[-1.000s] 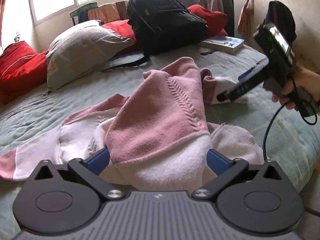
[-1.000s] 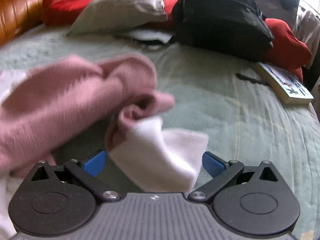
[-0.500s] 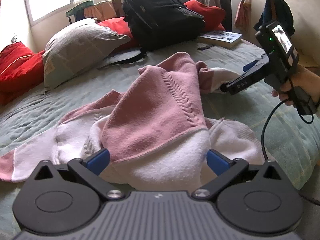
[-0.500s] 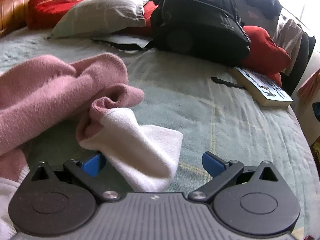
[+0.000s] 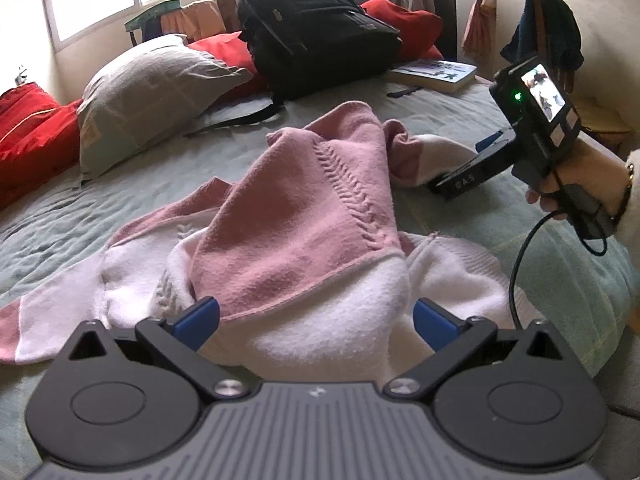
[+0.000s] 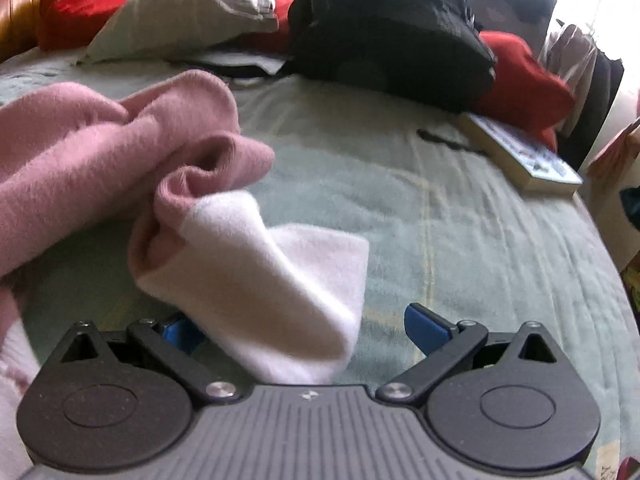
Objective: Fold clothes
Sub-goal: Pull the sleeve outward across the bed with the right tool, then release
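Left wrist view is showing us the pink and white sweater lying crumpled on the pale green bedspread, filling the middle of the picture, with a pink panel folded over its white hem and one sleeve trailing off toward 9 o'clock. We are holding our left gripper spread wide, its blue fingertips sitting at either side of the white hem with nothing clamped between them; the knit is bulging up through the gap. At 3 o'clock we are seeing our right gripper, held in a hand, nosing at the white cuff of the other sleeve. From this side we cannot tell how its jaws are standing.

Right wrist view is settling that: the jaws are standing wide apart, and the white cuff is draping down between them, hiding most of the blue pad at 7 o'clock and lying clear of the pad at 5 o'clock, so we are gripping nothing. The pink part of the sleeve is bunching away toward 10 o'clock.

Beyond the sweater, at 12 o'clock in the left view, a black backpack is sitting on the bed, with a grey pillow at 10 o'clock, red cushions at 9 o'clock, and a book at 1 o'clock.
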The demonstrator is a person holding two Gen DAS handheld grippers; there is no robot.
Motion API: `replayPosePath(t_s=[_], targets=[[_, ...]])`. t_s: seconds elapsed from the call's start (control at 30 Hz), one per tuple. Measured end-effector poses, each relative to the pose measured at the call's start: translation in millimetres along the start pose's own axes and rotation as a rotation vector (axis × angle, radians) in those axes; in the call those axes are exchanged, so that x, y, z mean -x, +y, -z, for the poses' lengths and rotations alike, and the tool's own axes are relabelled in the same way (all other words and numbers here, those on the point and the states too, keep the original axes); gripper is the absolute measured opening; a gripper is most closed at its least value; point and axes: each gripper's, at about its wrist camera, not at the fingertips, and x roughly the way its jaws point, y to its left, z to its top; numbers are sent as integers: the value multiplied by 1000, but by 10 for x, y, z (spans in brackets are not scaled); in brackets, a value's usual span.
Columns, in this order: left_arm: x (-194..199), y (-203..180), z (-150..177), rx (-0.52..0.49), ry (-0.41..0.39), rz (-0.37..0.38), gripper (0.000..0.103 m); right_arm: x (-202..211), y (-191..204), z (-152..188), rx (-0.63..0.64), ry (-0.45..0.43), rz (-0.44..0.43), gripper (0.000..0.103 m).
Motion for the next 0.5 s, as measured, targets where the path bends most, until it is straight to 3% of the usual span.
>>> replayPosePath(t_s=[0.3,0.5], targets=[[-17,3,11,12,7,6,102,261,-503,-131,-220,-48,-78,103],[-15,-56,5,-1,5,26,102,271,-673,-132,-284,-31,-94,103]])
